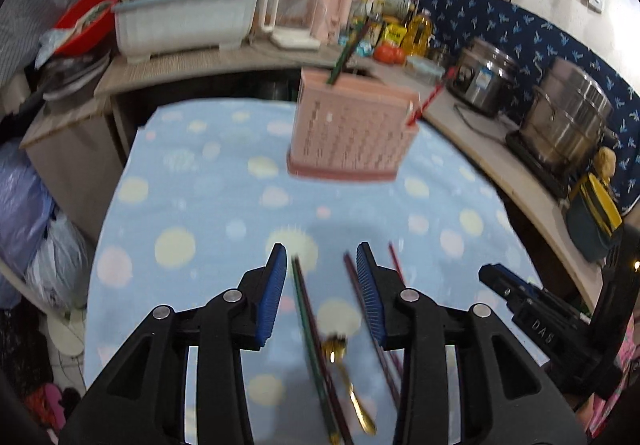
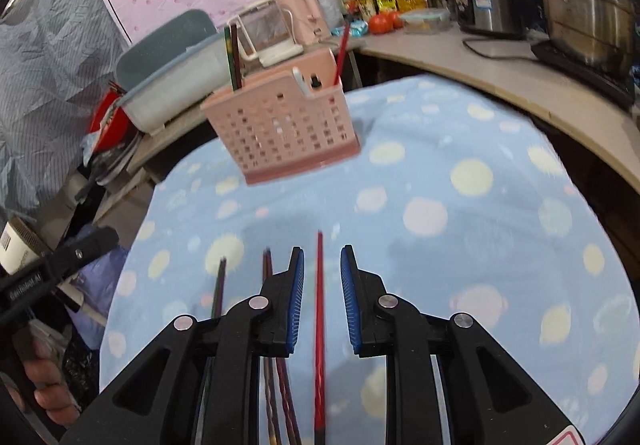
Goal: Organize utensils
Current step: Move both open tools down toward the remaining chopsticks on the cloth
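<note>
A pink perforated utensil holder (image 1: 350, 129) (image 2: 282, 125) stands on the blue dotted cloth, with a green and a dark chopstick in one end and a red one in the other. My left gripper (image 1: 322, 257) is open above a green and dark chopstick pair (image 1: 310, 333); a gold spoon (image 1: 348, 377) and more dark chopsticks (image 1: 370, 317) lie below it. My right gripper (image 2: 322, 261) is open, with a red chopstick (image 2: 319, 325) lying on the cloth between its jaws. Dark chopsticks (image 2: 272, 385) lie to its left.
The cloth-covered table (image 2: 460, 205) is ringed by a counter (image 1: 480, 133) with steel pots (image 1: 568, 125), a rice cooker (image 1: 484, 79), bottles, a pink kettle (image 2: 300, 13) and a dish rack (image 1: 184, 25). Bags sit at the left floor (image 1: 52, 253).
</note>
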Demonstrator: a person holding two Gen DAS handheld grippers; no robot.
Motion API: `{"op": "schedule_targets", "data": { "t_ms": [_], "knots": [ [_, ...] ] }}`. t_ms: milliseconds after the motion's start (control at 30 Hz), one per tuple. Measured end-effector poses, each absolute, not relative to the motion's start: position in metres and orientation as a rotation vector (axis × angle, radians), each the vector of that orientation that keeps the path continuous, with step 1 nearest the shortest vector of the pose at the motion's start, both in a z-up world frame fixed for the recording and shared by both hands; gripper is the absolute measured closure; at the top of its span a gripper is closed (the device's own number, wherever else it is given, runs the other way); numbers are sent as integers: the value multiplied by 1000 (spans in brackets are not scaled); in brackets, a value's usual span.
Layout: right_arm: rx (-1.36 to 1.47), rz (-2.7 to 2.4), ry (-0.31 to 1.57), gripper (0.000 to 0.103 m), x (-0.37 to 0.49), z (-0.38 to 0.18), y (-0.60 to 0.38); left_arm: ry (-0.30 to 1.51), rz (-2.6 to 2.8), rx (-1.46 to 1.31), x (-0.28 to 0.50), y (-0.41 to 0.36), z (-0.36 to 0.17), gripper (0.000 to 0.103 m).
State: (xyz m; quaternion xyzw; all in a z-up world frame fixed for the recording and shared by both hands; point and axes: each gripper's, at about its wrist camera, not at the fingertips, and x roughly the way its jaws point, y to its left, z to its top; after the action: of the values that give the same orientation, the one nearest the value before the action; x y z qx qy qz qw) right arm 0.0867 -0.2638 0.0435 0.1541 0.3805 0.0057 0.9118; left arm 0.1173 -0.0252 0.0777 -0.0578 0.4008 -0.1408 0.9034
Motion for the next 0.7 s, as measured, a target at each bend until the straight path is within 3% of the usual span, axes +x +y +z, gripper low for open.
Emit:
{"op": "schedule_targets", "data": {
  "t_ms": [367, 467, 700],
  "knots": [
    [304, -12, 872, 84, 34, 0, -255, 910, -260, -50, 52, -29, 18, 68],
    [307, -5, 895, 84, 27, -9, -252, 915, -256, -50, 40, -25, 10, 54],
    [263, 10, 912, 84, 14, -18, -238, 956, -268, -44, 22, -25, -7, 54]
  ]
}}
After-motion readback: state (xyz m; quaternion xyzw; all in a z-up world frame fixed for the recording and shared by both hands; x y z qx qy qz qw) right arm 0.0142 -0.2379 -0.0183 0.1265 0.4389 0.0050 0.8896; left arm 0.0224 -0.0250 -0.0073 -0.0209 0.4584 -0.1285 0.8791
